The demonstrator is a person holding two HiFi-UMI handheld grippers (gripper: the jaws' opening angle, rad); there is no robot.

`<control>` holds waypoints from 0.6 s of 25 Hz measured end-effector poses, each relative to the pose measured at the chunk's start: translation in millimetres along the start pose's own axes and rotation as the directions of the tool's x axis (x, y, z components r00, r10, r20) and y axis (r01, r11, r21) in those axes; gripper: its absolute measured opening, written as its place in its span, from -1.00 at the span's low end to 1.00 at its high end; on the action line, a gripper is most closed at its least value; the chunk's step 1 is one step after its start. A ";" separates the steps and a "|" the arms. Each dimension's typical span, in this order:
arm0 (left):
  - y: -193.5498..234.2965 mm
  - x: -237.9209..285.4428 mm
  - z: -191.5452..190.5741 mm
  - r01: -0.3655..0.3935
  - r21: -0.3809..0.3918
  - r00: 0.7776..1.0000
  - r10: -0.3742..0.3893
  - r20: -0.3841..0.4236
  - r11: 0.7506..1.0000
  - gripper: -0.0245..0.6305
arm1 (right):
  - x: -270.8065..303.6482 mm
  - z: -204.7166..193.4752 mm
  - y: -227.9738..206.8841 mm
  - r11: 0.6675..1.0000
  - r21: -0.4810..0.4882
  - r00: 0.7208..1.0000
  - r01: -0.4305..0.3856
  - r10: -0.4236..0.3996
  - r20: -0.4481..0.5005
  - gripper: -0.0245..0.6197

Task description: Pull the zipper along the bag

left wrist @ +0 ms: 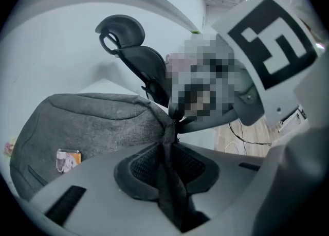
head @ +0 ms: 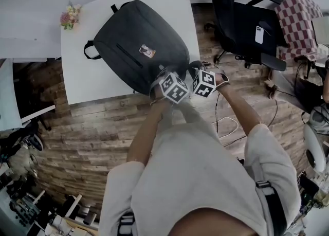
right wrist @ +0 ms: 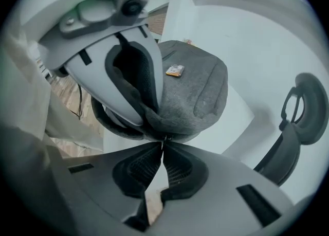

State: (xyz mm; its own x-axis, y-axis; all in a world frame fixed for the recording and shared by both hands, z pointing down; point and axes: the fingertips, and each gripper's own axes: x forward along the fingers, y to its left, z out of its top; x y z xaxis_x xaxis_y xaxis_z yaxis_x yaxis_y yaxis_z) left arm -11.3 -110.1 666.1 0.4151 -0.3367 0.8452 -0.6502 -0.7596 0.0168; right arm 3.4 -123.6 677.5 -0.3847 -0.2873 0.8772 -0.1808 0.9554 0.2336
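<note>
A dark grey backpack (head: pixel 133 44) lies flat on the white table (head: pixel 87 80), with a small picture tag on its front. Both grippers meet at its near right corner. My left gripper (left wrist: pixel 167 150) is shut on a pinched fold of the backpack's fabric (left wrist: pixel 97 122), which runs up between the pads. My right gripper (right wrist: pixel 162 145) is right beside it, its tips closed on the small metal zipper pull (right wrist: pixel 164 138) at the backpack's edge (right wrist: pixel 195 91). In the head view the marker cubes cover the left gripper (head: pixel 163 75) and the right gripper (head: pixel 201 74), so the zipper is hidden there.
A black office chair (head: pixel 236 19) with a phone (head: pixel 259 34) on its seat stands right of the table. A checkered cloth (head: pixel 298 19) lies beyond it. A small bunch of flowers (head: pixel 70 16) sits on the table's far left corner. Cables (head: pixel 226 124) trail over the wooden floor.
</note>
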 end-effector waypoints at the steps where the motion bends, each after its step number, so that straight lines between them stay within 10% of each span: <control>1: -1.2 -0.3 -1.0 0.003 0.000 1.000 -0.003 -0.004 1.000 -0.63 | -1.5 1.0 4.4 1.000 0.006 1.000 0.002 -0.002 -0.001 -0.84; 15: -0.8 -24.8 21.4 0.066 0.012 0.994 -0.067 0.082 0.998 -0.31 | 3.4 -3.3 13.5 0.994 0.103 0.999 -0.033 0.030 0.032 -0.87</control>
State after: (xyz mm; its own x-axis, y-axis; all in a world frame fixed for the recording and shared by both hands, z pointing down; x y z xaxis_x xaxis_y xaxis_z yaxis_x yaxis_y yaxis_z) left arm -7.5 -113.0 633.7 0.5081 -0.3298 0.7956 -0.6137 -0.7868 0.0658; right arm 2.7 -111.4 685.0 -0.4187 -0.2610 0.8698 -0.2604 0.9521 0.1604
